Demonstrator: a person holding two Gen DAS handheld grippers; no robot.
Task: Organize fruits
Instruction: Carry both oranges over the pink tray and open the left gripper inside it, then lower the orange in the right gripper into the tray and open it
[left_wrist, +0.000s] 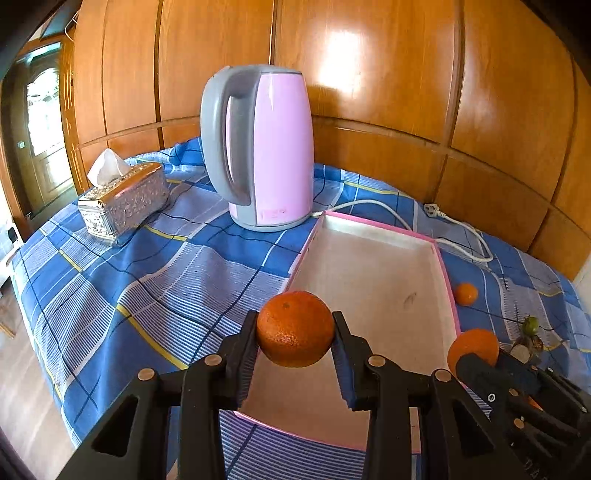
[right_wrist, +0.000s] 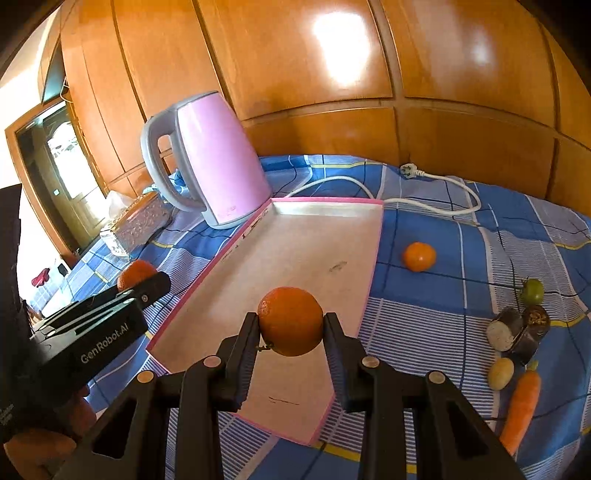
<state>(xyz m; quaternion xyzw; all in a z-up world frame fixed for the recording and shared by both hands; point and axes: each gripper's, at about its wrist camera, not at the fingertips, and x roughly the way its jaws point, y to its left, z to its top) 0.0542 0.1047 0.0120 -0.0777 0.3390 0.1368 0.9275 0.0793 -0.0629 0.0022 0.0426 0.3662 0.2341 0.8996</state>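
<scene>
My left gripper (left_wrist: 295, 322) is shut on a large orange (left_wrist: 295, 334), held just above the near left corner of an empty white tray with a pink rim (left_wrist: 369, 266). In the right wrist view my right gripper (right_wrist: 291, 319) is shut on a second orange (right_wrist: 290, 323) over the tray's (right_wrist: 314, 251) near end. Each gripper shows in the other's view: the right gripper (left_wrist: 491, 363) with its orange (left_wrist: 476, 343), the left gripper (right_wrist: 142, 284) with its orange (right_wrist: 133, 274). A smaller orange (right_wrist: 419, 256) lies on the checked cloth right of the tray.
A pink kettle (left_wrist: 273, 147) stands behind the tray, its white cord (right_wrist: 436, 184) trailing right. A silver tissue box (left_wrist: 125, 205) sits at the far left. On the right lie a green fruit (right_wrist: 533, 290), a carrot (right_wrist: 521, 410), a potato (right_wrist: 501, 373) and dark pieces (right_wrist: 517, 328).
</scene>
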